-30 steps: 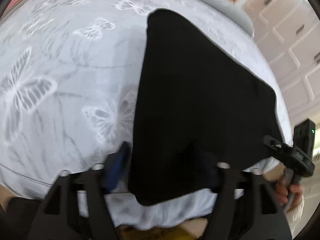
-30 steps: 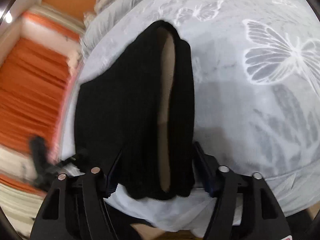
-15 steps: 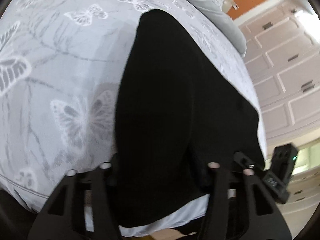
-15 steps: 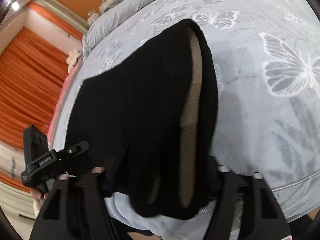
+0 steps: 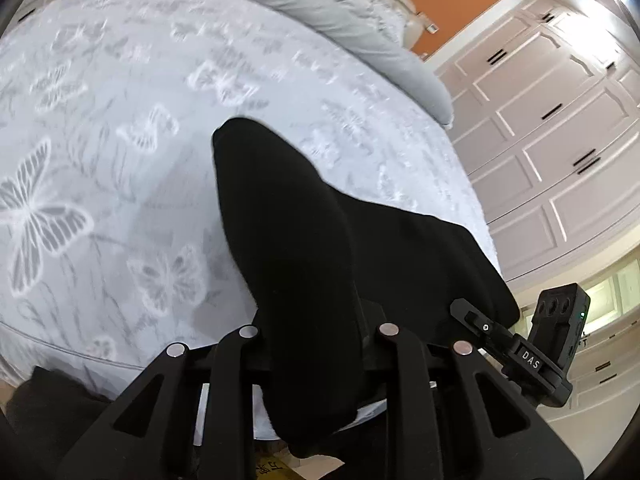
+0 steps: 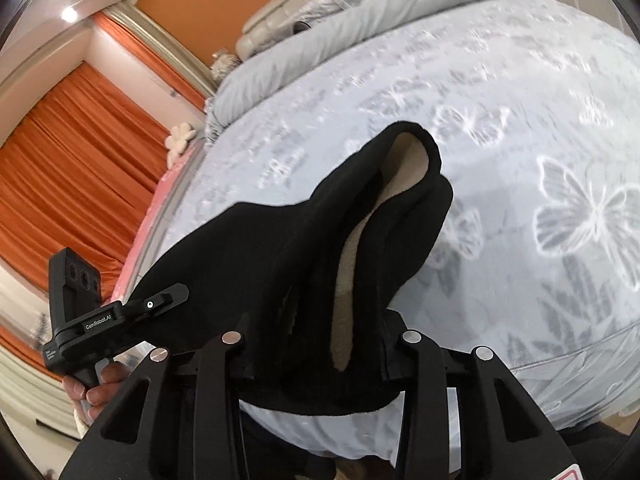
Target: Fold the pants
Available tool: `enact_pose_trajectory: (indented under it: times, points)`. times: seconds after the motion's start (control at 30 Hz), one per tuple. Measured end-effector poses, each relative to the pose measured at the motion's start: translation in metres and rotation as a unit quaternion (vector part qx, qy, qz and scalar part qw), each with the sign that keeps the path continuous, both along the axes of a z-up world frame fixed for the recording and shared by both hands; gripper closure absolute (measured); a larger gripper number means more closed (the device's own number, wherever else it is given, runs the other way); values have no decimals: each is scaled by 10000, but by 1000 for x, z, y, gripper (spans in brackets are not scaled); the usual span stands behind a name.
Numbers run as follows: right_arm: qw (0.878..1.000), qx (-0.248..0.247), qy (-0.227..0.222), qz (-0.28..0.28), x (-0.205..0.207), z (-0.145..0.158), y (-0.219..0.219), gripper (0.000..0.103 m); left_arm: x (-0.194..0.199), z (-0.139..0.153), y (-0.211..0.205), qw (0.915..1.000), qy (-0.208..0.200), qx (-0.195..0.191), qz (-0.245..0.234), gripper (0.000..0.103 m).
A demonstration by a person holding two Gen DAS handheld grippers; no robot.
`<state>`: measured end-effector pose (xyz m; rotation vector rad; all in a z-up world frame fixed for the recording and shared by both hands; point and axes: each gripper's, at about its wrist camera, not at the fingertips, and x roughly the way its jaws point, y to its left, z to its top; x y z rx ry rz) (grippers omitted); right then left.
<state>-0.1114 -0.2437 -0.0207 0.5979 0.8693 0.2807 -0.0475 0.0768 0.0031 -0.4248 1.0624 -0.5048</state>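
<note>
Here both grippers, fingers closing, point downward gripping pants [image 5: 288,248].

Bed [image 5: 120,128], covered by pale grey bedspread [image 6: 520,128] printed with white butterflies. On it: black pants [image 5: 288,240], far end resting on the spread; folded grey duvet [image 5: 320,20] along the far edge.

free: bed [image 5: 120,152] surface open ahead | blocked: pillows [image 6: 360,20] at far edge | side: wardrobe [image 5: 560,140] near bed
</note>
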Motion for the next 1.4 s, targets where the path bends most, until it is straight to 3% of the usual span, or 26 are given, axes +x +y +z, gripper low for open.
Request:
enact_pose_trajectory:
  times: [0.27, 0.7, 1.07, 1.4]
  points:
    - [9979, -110, -623, 135, 13, 58, 2, 67, 15, 57, 1, 9980, -622, -131, -6, 81]
    - [9896, -321, -1388, 206, 94, 122, 7, 67, 78, 128, -12, 9898, -1419, 75, 65, 81]
    - [9847, -496, -1661, 180, 183, 140, -7, 67, 158, 139, -36, 9842, -1750, 264, 85, 80]
    - [9804, -466, -1914, 68, 269, 126, -33, 67, 239, 133, -65, 9760, -2124, 458, 143, 80]
